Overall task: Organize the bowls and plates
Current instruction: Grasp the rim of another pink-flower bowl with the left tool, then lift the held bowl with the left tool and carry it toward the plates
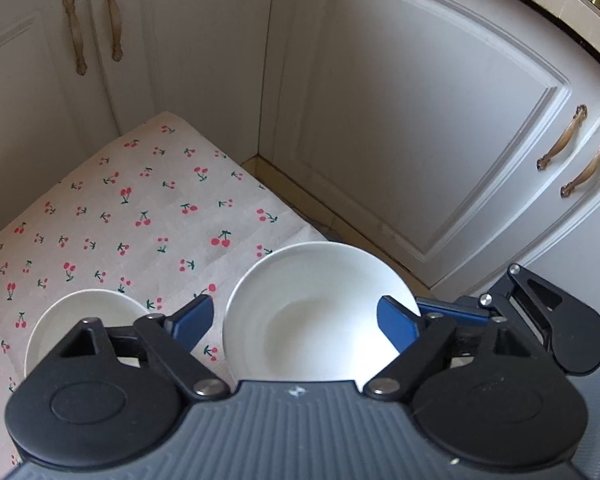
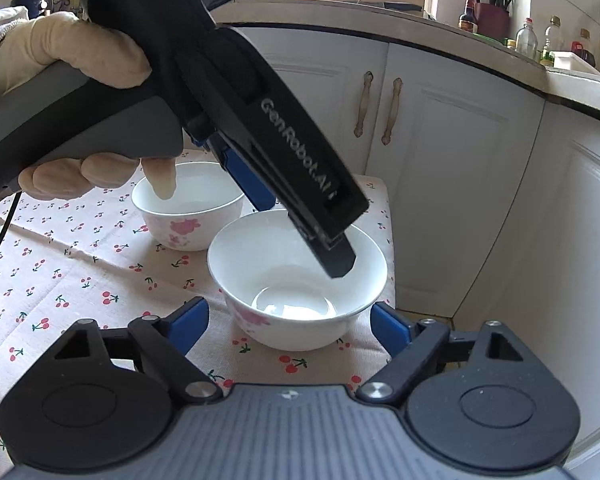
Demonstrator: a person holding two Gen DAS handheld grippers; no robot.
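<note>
2 bowls: white glazed ware on cherry cloth [image 2: 60, 280]
near bowl [image 2: 296, 280]: 12 o'clock of my right gripper [image 2: 288, 320]
far bowl [image 2: 188, 204]: 11 o'clock
left gripper [image 1: 296, 320]: jaws apart, straddling near bowl's wall, not pinching
right jaws: wide, empty
handling: stiff, slick, breakable; pinch rim

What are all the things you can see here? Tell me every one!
bowls: two, white with pink flowers, on the cloth; near bowl by the cloth's corner, far bowl behind it
cloth: one, pale with red cherries, under the bowls
cupboard doors: several, white, behind and beside the cloth
handles: four in the left wrist view, brownish, on the doors
bottles: several, mixed colours, on the counter at top right
left claw: one, black and blue, open, one finger dipping into the near bowl
right claw: one, black and blue, open, in front of the near bowl
hand: one, cream glove, holding the left claw
</note>
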